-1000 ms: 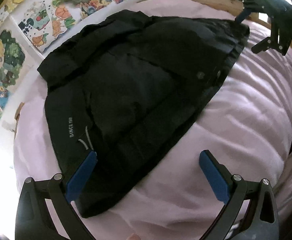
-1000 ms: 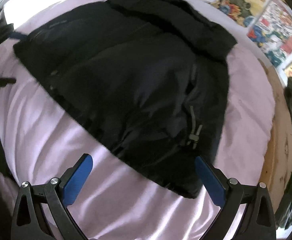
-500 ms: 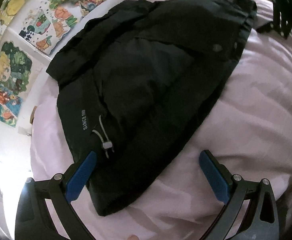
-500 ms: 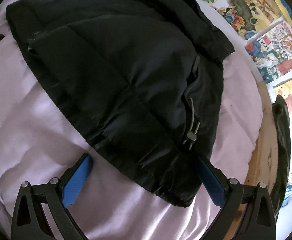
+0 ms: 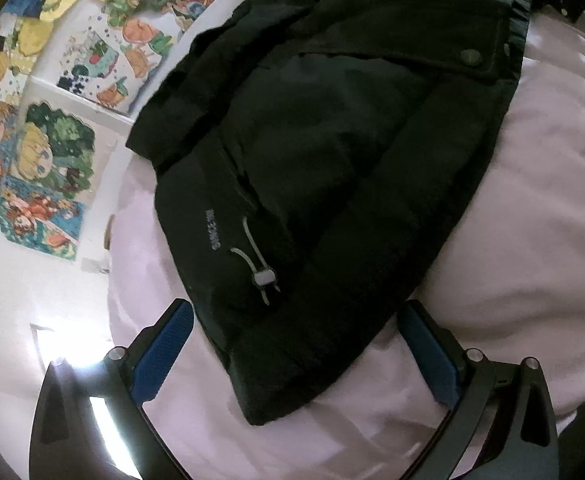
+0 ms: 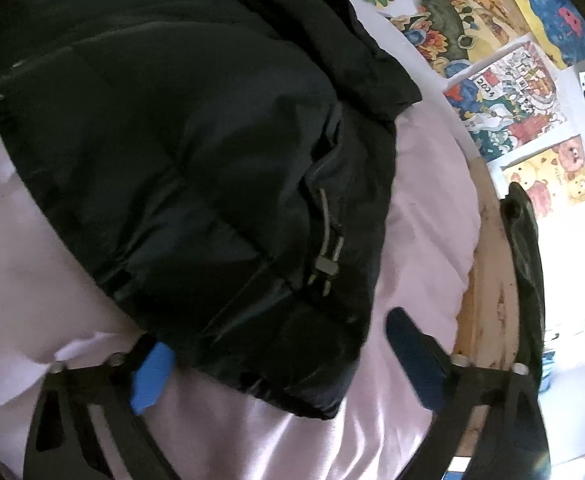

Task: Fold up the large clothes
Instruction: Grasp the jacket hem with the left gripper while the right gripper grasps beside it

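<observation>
A black padded jacket (image 5: 332, 160) lies spread on a pink bed cover (image 5: 532, 240); it also shows in the right wrist view (image 6: 180, 152). My left gripper (image 5: 296, 356) is open, its blue pads on either side of the jacket's hem corner, near a grey drawcord toggle (image 5: 263, 278). My right gripper (image 6: 280, 360) is open around the opposite hem corner, just below another toggle (image 6: 325, 267). The left pad (image 6: 150, 376) sits partly under the jacket edge.
Colourful posters (image 5: 40, 168) cover the wall beside the bed. A wooden bed frame (image 6: 488, 300) with a dark garment (image 6: 526, 264) on it runs along the right. The pink cover (image 6: 424, 208) surrounds the jacket.
Both grippers have moved in toward the jacket's hem corners, which now sit between the open pads. The jacket itself has not shifted.
</observation>
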